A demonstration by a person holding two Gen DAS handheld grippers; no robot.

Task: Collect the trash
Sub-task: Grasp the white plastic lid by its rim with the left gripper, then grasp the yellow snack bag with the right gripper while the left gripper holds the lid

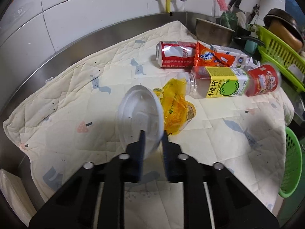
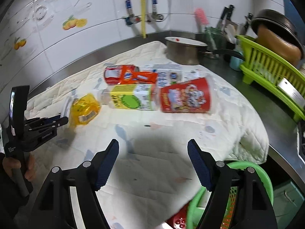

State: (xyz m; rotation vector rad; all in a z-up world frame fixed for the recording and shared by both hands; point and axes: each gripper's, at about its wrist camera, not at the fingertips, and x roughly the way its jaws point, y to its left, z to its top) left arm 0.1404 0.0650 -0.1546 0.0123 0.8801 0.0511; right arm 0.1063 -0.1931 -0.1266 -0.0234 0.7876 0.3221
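Observation:
My left gripper [image 1: 153,139] is shut on the lower rim of a white plastic lid [image 1: 140,112], which stands on edge against a crumpled yellow wrapper [image 1: 177,106]. Behind them on the quilted cloth [image 1: 76,99] lie a red can [image 1: 177,54], an orange Ovaltine packet [image 1: 211,57], a white carton [image 1: 232,55], a clear bottle with a yellow-green label [image 1: 219,85] and a red cup [image 1: 264,80]. My right gripper [image 2: 153,148] hangs open over bare cloth, nearer than the bottle [image 2: 131,99] and red cup [image 2: 185,98]. The right wrist view shows the left gripper [image 2: 57,122] at the lid [image 2: 65,106].
A green basket [image 2: 247,171] sits below the cloth's near right corner, also as the green basket [image 1: 291,162]. A steel pot [image 2: 183,51] and a green dish rack [image 2: 270,70] stand at the back right. A tiled wall and steel counter edge [image 1: 57,55] bound the left.

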